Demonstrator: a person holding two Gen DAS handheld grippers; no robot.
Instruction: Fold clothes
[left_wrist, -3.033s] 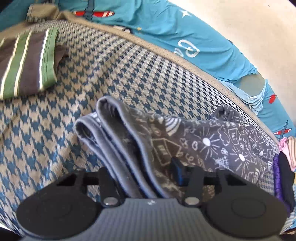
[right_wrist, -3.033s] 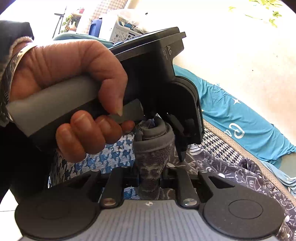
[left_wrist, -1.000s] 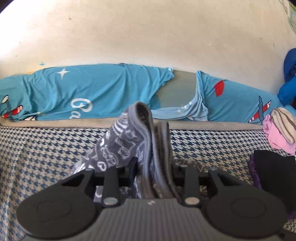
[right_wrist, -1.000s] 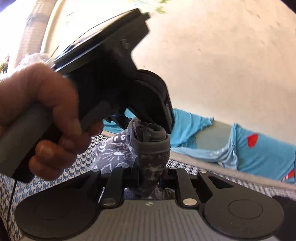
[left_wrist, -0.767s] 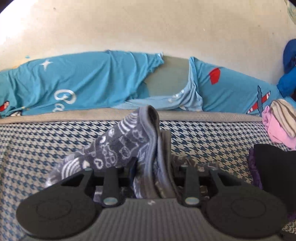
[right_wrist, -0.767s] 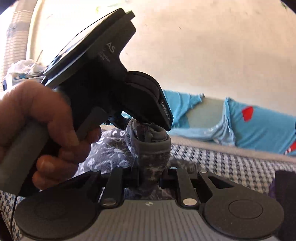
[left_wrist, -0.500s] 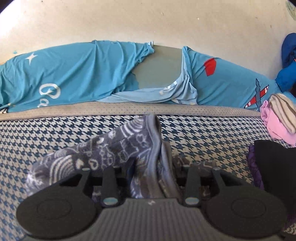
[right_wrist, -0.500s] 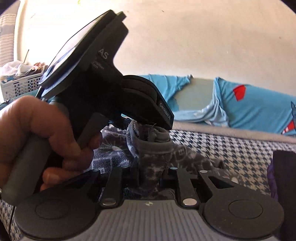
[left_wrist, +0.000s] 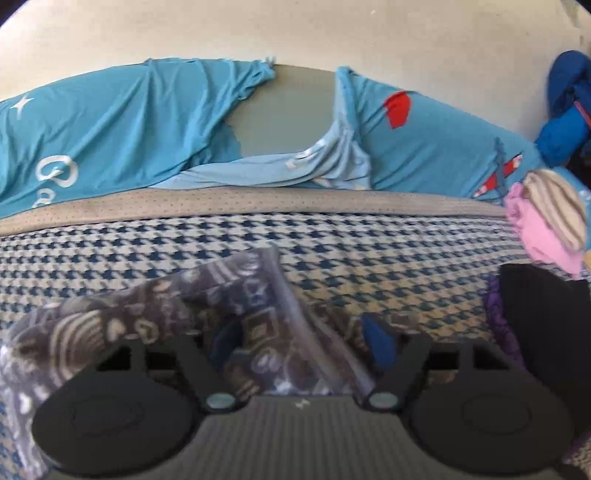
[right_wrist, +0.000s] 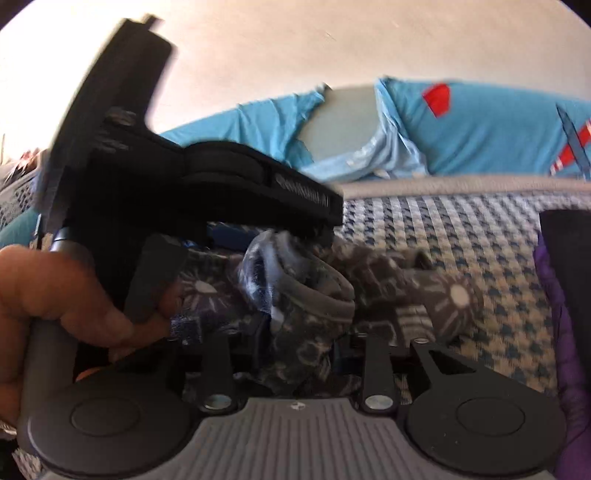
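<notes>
A grey garment with white doodle print (left_wrist: 147, 325) lies folded and slumped on the houndstooth bedspread (left_wrist: 369, 251). My left gripper (left_wrist: 304, 341) hangs low over it. Its jaws are opening wide, with a ridge of the cloth between the blue pads (left_wrist: 380, 343) but not pressed. My right gripper (right_wrist: 303, 343) has the garment's thick folded edge (right_wrist: 295, 280) between its fingers. These jaws are opening too, and the fold sags loosely. A hand (right_wrist: 55, 295) holds the left gripper's handle just ahead and left of it.
Folded black and purple clothes (left_wrist: 546, 325) lie at the right, close to the garment. A pink and striped pile (left_wrist: 546, 214) sits behind them. Rumpled blue sheets (left_wrist: 110, 129) run along the wall at the bed's far edge.
Both grippers came down toward the bedspread with the garment. The left jaws went from shut on the fold to wide apart, and the cloth sank flat. The right jaws parted a little.
</notes>
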